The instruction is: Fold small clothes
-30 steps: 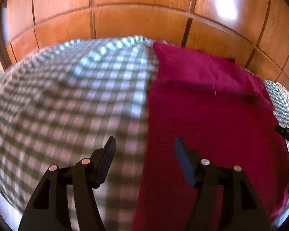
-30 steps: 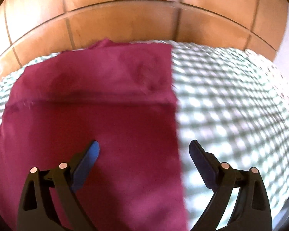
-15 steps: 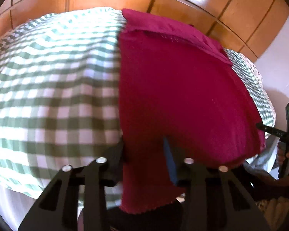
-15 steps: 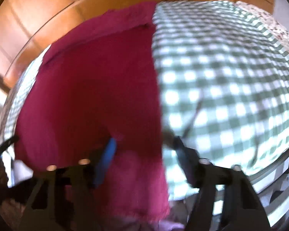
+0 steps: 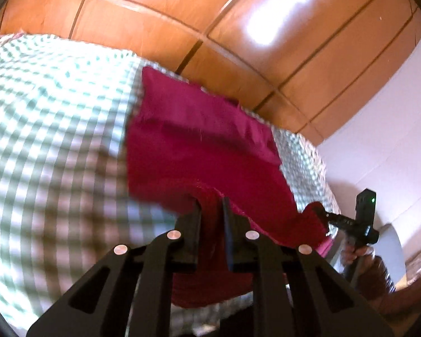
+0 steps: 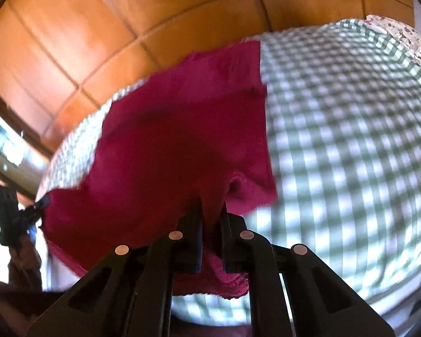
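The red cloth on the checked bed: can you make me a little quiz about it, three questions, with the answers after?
1. True or false: the red cloth lies on a plain white sheet.
2. Which grippers have the cloth between their fingers? A: only the left gripper. B: only the right gripper. C: both.
3. Fill the gap: behind the bed stands a wall of ____ panels.

Key
1. False: the bed cover has green and white checks.
2. C: each gripper is closing on the near edge of the cloth, one at each end.
3. Wooden.
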Demonstrator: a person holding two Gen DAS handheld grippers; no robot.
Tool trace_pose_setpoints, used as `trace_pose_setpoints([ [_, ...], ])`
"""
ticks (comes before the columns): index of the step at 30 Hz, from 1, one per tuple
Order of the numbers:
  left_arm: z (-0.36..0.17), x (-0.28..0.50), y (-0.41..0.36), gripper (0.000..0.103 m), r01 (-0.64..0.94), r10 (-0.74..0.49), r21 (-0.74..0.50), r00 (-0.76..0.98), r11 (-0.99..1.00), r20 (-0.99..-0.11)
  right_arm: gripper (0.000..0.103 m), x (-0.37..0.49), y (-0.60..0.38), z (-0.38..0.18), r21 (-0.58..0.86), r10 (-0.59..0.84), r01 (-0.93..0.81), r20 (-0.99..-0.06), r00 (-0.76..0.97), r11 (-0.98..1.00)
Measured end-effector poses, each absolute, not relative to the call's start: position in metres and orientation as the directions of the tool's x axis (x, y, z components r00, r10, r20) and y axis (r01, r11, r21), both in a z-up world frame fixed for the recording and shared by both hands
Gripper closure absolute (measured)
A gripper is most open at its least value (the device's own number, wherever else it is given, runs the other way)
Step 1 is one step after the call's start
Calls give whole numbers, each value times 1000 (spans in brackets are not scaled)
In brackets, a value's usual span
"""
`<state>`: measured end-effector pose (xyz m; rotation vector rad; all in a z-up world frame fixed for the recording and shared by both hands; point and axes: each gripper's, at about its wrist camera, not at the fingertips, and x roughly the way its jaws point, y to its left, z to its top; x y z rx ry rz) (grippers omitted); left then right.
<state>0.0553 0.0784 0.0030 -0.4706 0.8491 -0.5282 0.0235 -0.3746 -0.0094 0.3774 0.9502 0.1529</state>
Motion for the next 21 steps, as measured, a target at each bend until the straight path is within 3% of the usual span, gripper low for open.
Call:
trace_pose_setpoints([
  [5, 1, 126, 73, 93, 156, -537, -563, 578, 812, -614, 94, 80, -393, -12, 380, 273, 64, -762, 587, 923],
  [6, -1, 143, 73, 89, 137, -528, -564, 577, 814, -623, 94, 95, -396, -13, 367, 255, 76, -766, 590, 927],
  [8, -5, 167, 79, 67, 47, -470, -553, 590, 832, -657, 83, 107, -399, -12, 374, 255, 80, -758, 600, 924],
  [9, -7, 174, 84, 50, 15, -455, -559, 597, 829, -660, 55, 112, -400, -10, 389, 269, 74, -749, 606, 918],
  [10, -7, 179, 87, 49, 7, -459, -573, 607, 820, -649, 15, 114, -403, -6, 406, 272, 78, -732, 625, 911],
  [11, -7, 181, 92, 49, -5, -444, -567, 616, 823, -651, 7, 112, -407, -1, 419, 264, 93, -714, 649, 903],
  [14, -15, 173, 104, 46, -20, -435, -566, 616, 824, -656, 7, 101, -420, 2, 447, 272, 101, -690, 670, 889],
  [21, -64, 126, 96, 45, 17, -469, -538, 513, 843, -719, 7, 58, -422, -44, 372, 221, 150, -781, 585, 916],
])
